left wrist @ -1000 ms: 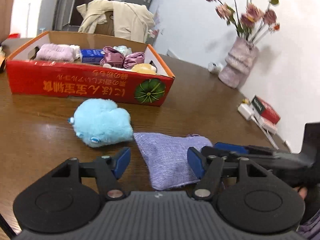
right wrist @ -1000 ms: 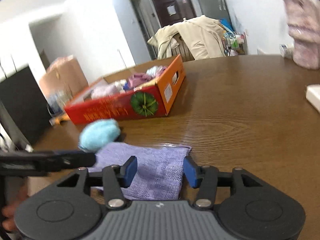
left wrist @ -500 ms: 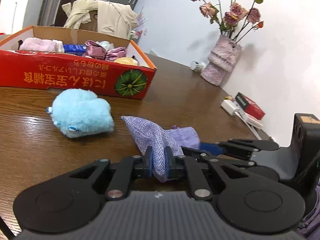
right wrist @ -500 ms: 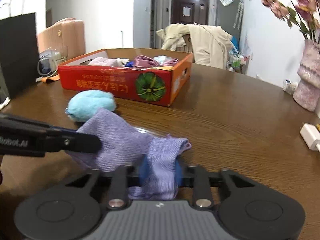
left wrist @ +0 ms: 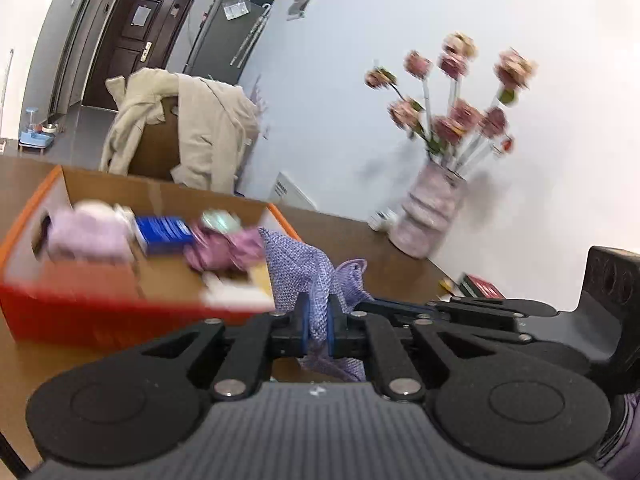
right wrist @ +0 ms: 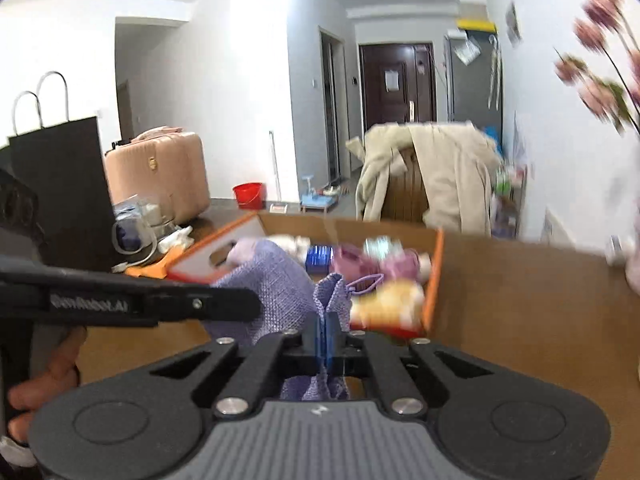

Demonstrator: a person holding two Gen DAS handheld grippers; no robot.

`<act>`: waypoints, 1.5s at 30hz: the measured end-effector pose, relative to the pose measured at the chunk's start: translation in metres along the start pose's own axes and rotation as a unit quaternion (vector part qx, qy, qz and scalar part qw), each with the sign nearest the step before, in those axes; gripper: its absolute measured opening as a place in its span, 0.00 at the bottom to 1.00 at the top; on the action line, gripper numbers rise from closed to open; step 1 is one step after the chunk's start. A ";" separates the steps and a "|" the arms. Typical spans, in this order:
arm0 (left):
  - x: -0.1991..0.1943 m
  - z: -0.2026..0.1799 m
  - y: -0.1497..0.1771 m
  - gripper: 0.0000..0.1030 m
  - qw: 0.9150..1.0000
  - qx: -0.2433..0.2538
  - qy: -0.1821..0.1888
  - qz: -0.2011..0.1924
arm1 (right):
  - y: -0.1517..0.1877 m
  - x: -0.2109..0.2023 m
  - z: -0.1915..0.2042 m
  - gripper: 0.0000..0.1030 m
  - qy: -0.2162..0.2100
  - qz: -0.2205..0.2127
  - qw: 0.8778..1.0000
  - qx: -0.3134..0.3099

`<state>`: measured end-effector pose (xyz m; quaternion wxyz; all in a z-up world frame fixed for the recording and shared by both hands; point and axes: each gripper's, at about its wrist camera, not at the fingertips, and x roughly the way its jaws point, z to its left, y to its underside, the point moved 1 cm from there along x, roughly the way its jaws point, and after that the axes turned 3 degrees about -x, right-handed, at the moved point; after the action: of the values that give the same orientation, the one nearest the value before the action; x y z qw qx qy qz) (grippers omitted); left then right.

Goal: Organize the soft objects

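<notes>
A lilac knitted pouch (left wrist: 296,268) hangs in the air between both grippers. My left gripper (left wrist: 317,322) is shut on one edge of it. My right gripper (right wrist: 324,338) is shut on the other edge, where the pouch (right wrist: 276,280) bunches up with its drawstring loop showing. Behind it sits the orange cardboard box (left wrist: 100,304), holding a pink cloth, a blue packet and purple satin pieces. The same box (right wrist: 434,276) fills the middle of the right wrist view. The blue plush toy is out of sight.
A pink vase of dried roses (left wrist: 434,208) stands at the table's far right by the wall. A red book (left wrist: 480,286) lies near it. A chair draped with a beige coat (left wrist: 188,132) stands behind the box. A black paper bag (right wrist: 64,184) stands at the left.
Both grippers closed on the lilac pouch and lifted it off the table toward the box. The blue plush dropped out of view below.
</notes>
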<state>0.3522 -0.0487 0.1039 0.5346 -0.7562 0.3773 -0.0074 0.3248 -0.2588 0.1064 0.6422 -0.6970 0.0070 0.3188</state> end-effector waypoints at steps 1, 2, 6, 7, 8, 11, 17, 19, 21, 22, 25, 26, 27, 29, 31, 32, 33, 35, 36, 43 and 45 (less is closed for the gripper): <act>0.007 0.011 -0.013 0.08 1.000 -0.001 -0.007 0.004 | -0.010 0.015 0.001 0.03 -0.001 0.001 1.000 -0.001; 0.016 0.022 -0.026 0.08 1.000 -0.005 -0.015 0.009 | -0.020 0.031 0.001 0.03 -0.005 0.002 1.000 0.001; 0.061 0.072 -0.065 0.09 0.998 -0.016 -0.052 0.033 | -0.057 0.109 -0.007 0.03 -0.007 0.039 0.999 0.007; 0.074 0.083 -0.071 0.09 0.998 -0.016 -0.054 0.043 | -0.062 0.126 -0.009 0.03 -0.001 0.050 0.999 0.010; 0.087 0.097 -0.073 0.09 0.997 -0.025 -0.060 0.052 | -0.066 0.146 -0.012 0.03 0.003 0.070 0.998 0.009; 0.115 0.125 -0.067 0.13 0.993 -0.035 -0.089 0.065 | -0.068 0.197 -0.021 0.03 0.007 0.125 0.992 0.019; 0.112 0.144 -0.073 0.45 0.991 -0.022 -0.119 0.057 | -0.068 0.234 -0.031 0.07 0.010 0.161 0.986 0.035; 0.106 0.147 -0.077 0.45 0.991 -0.028 -0.124 0.045 | -0.063 0.237 -0.032 0.13 0.017 0.169 0.985 0.030; 0.101 0.146 -0.079 0.45 0.990 -0.025 -0.132 0.034 | -0.056 0.241 -0.035 0.13 0.014 0.180 0.983 0.040; 0.098 0.144 -0.081 0.46 0.990 -0.021 -0.136 0.029 | -0.053 0.241 -0.040 0.13 0.012 0.178 0.983 0.048; 0.089 0.135 -0.088 0.47 0.991 -0.007 -0.137 0.014 | -0.049 0.227 -0.045 0.22 0.010 0.171 0.983 0.064; 0.085 0.132 -0.092 0.48 0.990 -0.003 -0.138 0.010 | -0.051 0.220 -0.045 0.24 0.015 0.167 0.984 0.061; 0.082 0.128 -0.094 0.48 0.990 0.000 -0.142 0.008 | -0.055 0.210 -0.046 0.25 0.019 0.159 0.986 0.053; 0.073 0.116 -0.099 0.49 0.988 0.012 -0.151 0.008 | -0.065 0.189 -0.048 0.26 0.020 0.138 0.989 0.050; 0.058 0.101 -0.099 0.51 0.986 0.035 -0.165 0.004 | -0.074 0.163 -0.051 0.30 0.018 0.111 0.992 0.050; 0.049 0.093 -0.098 0.54 0.985 0.045 -0.169 0.000 | -0.077 0.149 -0.051 0.35 0.016 0.096 0.994 0.050; 0.039 0.085 -0.096 0.56 0.984 0.051 -0.169 -0.006 | -0.078 0.138 -0.051 0.38 0.015 0.088 0.995 0.050; 0.019 0.072 -0.090 0.61 0.984 0.057 -0.168 -0.018 | -0.078 0.111 -0.048 0.38 0.012 0.071 0.996 0.043; 0.010 0.065 -0.085 0.62 0.984 0.059 -0.168 -0.021 | -0.077 0.097 -0.046 0.39 0.011 0.062 0.997 0.040; -0.047 0.026 -0.034 0.71 0.978 0.086 -0.190 -0.015 | -0.044 0.013 -0.022 0.60 -0.013 0.009 1.000 0.018; -0.063 0.018 -0.014 0.73 0.976 0.086 -0.198 -0.015 | -0.028 -0.003 -0.015 0.61 -0.015 0.012 1.000 0.008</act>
<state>0.3225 0.0041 0.1326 0.6618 -0.6991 0.2508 0.1024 0.3404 -0.2684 0.1323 0.6440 -0.6870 0.0085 0.3365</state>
